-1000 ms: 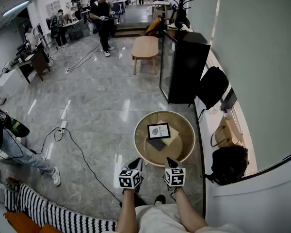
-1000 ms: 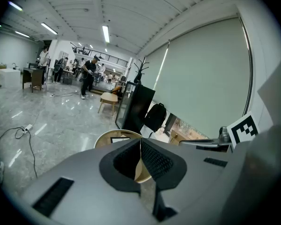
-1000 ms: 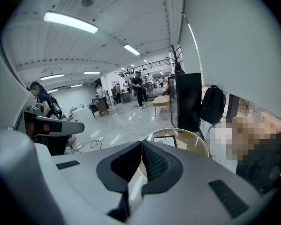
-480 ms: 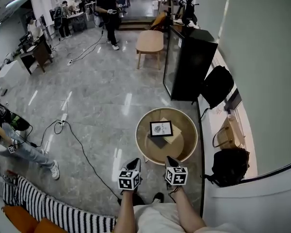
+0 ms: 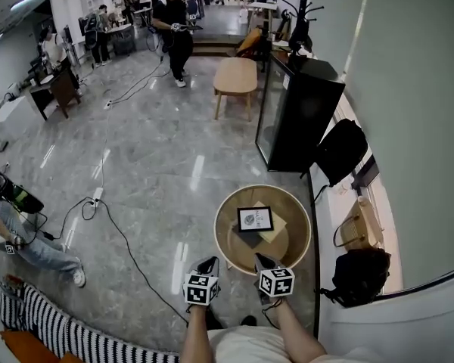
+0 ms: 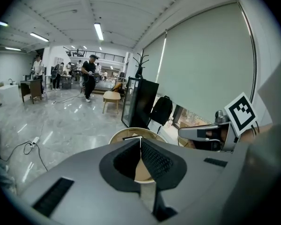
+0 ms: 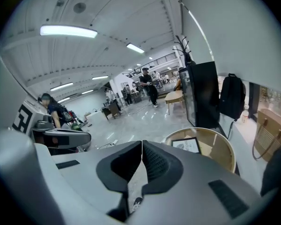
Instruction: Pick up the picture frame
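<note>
My left tongs (image 6: 140,140) are closed, pads together, with nothing between them. My right tongs (image 7: 141,144) are closed and empty too. Only the head view shows both tongs short of the near rim of the round counter (image 5: 222,240). The picture frame (image 5: 255,218) lies flat inside the counter's raised rim, on a tan card (image 5: 276,228) and a dark sheet (image 5: 248,239). The right gripper view shows the frame's face; the left gripper view shows only its edge.

Glossy marble floor (image 5: 159,165), black cabinet (image 5: 299,116), wooden bench (image 5: 235,78).
</note>
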Motion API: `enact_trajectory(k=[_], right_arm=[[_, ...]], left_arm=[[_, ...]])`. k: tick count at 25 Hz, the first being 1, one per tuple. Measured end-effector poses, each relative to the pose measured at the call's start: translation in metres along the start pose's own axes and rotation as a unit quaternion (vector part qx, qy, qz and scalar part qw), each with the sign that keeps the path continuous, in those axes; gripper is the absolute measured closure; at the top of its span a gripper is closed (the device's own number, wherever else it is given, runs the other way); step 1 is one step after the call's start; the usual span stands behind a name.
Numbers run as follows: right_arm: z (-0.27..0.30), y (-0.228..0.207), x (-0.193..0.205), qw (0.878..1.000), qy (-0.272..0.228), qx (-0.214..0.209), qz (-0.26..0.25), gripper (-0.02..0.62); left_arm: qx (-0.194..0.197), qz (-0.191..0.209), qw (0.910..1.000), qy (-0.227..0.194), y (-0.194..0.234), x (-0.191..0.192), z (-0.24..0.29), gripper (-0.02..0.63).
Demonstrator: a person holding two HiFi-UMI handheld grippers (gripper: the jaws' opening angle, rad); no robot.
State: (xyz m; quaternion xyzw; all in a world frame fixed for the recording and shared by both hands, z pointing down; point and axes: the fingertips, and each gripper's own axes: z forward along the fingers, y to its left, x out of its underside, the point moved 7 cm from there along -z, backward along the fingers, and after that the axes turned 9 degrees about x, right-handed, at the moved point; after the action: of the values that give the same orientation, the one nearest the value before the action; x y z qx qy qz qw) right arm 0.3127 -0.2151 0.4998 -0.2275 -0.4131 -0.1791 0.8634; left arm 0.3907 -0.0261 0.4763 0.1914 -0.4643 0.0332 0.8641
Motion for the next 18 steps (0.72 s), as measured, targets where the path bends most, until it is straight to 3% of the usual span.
enact_trajectory(k=[3,7,15,18], right_arm=[[0.020,0.008,-0.020,1.000,-0.011,-0.021,0.013,0.560],[0.043,0.029,-0.038,1.000,-0.013,-0.013,0.012,0.560],[0.099,0.055,-0.062,1.000,-0.001,0.007,0.010,0.560],[0.117,0.070,-0.069,0.999,-0.006,0.018,0.026,0.560]], left_arm=[[0.008,-0.009,0.9997,-0.021,0.026,-0.021,0.000,0.584],[0.012,-0.021,0.9990,-0.038,0.061,-0.039,0.001,0.584],[0.035,0.005,0.9990,-0.027,0.125,-0.080,0.012,0.586],[0.034,0.022,0.9980,-0.048,0.153,-0.097,0.000,0.584]])
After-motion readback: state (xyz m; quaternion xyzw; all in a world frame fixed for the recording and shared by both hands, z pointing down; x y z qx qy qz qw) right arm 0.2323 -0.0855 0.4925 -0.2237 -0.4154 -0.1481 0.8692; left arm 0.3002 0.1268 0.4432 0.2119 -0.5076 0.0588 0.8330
